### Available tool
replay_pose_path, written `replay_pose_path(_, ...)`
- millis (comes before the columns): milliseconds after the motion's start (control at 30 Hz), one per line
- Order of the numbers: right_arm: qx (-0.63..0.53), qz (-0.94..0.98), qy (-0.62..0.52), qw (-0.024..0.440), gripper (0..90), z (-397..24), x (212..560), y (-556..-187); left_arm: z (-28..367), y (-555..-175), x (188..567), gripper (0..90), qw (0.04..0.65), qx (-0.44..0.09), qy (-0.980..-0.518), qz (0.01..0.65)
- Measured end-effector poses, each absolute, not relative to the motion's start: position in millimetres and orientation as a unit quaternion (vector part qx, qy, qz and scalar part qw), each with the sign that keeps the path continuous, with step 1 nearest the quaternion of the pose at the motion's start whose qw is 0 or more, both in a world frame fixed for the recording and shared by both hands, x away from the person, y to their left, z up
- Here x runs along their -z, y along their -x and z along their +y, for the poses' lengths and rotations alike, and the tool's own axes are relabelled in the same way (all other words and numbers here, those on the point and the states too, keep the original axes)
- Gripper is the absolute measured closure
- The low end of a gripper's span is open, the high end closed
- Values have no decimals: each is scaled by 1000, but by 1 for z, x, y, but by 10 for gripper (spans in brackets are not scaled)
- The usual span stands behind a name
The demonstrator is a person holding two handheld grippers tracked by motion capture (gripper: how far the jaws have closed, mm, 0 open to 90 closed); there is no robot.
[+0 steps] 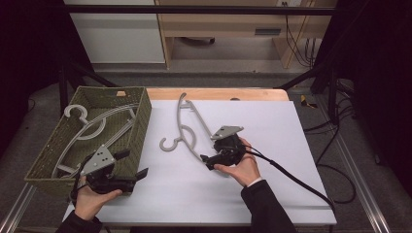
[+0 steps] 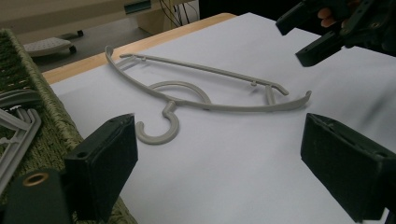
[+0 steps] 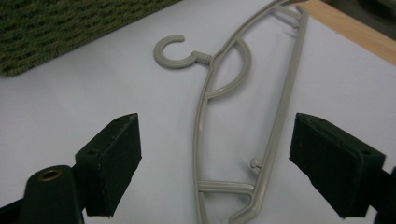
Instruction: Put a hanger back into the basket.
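Observation:
A grey plastic hanger lies flat on the white table top, its hook toward the basket. My right gripper hovers open over the hanger's near end. In the right gripper view the hanger runs up between the two wide-apart jaws, which do not touch it. My left gripper is open and empty at the basket's near right corner, pointing toward the hanger. From there the right gripper shows at the top right.
An olive woven basket stands at the table's left and holds several grey hangers. Its wall is right beside the left jaw. A wooden table edge runs behind the white sheet. A black cable trails from the right gripper.

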State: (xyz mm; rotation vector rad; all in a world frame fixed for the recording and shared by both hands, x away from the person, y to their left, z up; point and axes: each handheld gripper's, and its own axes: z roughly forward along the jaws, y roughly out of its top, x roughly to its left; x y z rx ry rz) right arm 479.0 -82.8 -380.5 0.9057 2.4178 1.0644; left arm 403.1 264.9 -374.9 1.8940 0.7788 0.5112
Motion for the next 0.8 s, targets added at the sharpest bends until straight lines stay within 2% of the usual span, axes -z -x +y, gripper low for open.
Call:
replay_pose_path(333,-324,879,-320,143,343,-46,405,-508,265,-405,376,104,491,-204,-787,314)
replay_pose_path(800,-276,897,-329,104,552,-31,444,-537,268,-408,376,103,489,-200,-788,315)
